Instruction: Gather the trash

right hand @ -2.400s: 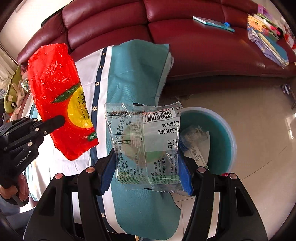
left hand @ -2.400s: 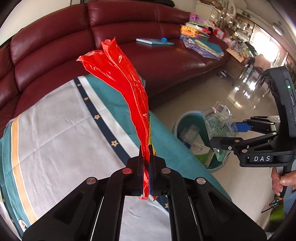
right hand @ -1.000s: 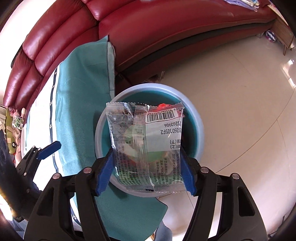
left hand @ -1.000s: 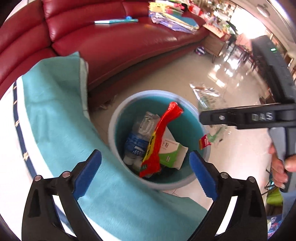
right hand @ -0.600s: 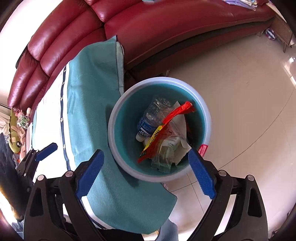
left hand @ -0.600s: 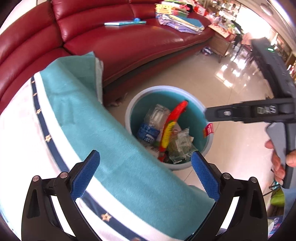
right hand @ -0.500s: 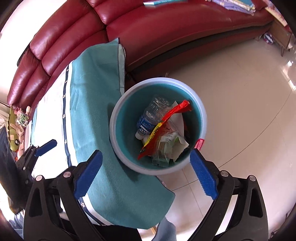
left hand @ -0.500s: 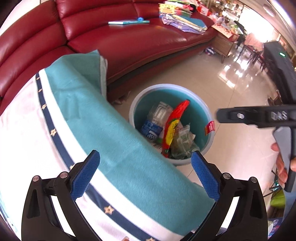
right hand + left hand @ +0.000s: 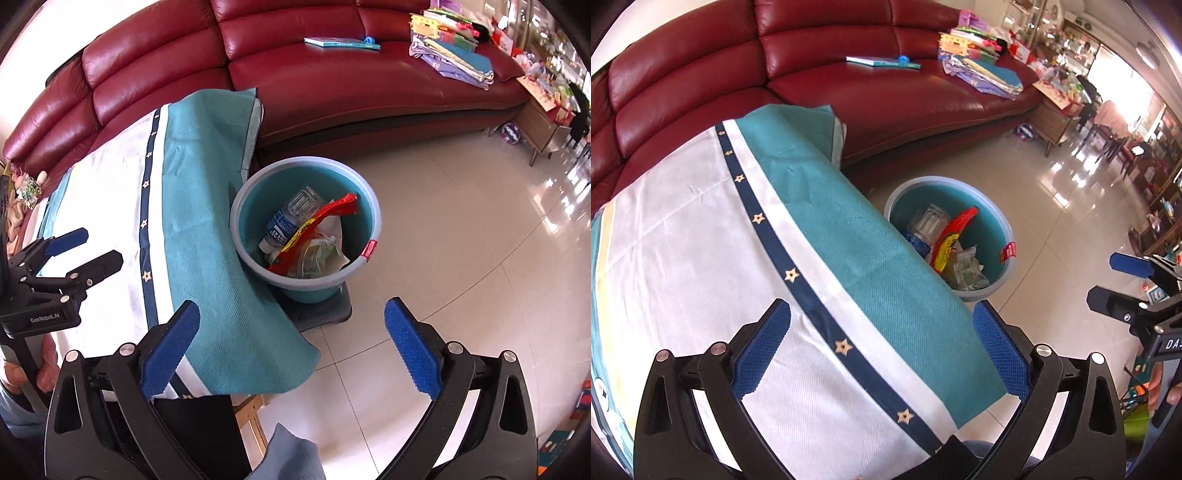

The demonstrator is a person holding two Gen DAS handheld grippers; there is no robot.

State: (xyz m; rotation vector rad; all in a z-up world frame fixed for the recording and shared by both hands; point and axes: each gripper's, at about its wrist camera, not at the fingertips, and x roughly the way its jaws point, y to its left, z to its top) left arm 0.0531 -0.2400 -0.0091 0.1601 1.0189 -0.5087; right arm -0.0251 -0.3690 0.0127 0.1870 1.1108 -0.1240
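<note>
A teal bin stands on the floor beside the table. Inside it lie a red and yellow wrapper, a clear printed wrapper and a plastic bottle. My left gripper is open and empty above the tablecloth's edge; it also shows at the left of the right wrist view. My right gripper hangs over the floor and cloth corner in front of the bin, its jaws opening with nothing between them. It appears at the right of the left wrist view.
A teal and white tablecloth with a navy star stripe covers the table. A red leather sofa behind it holds a book and stacked papers. Glossy tiled floor stretches to the right. A hand grips the left handle.
The right gripper let go of the clear wrapper, which now lies in the bin, and its jaws spread wide. Both grippers drew back and up from the bin.
</note>
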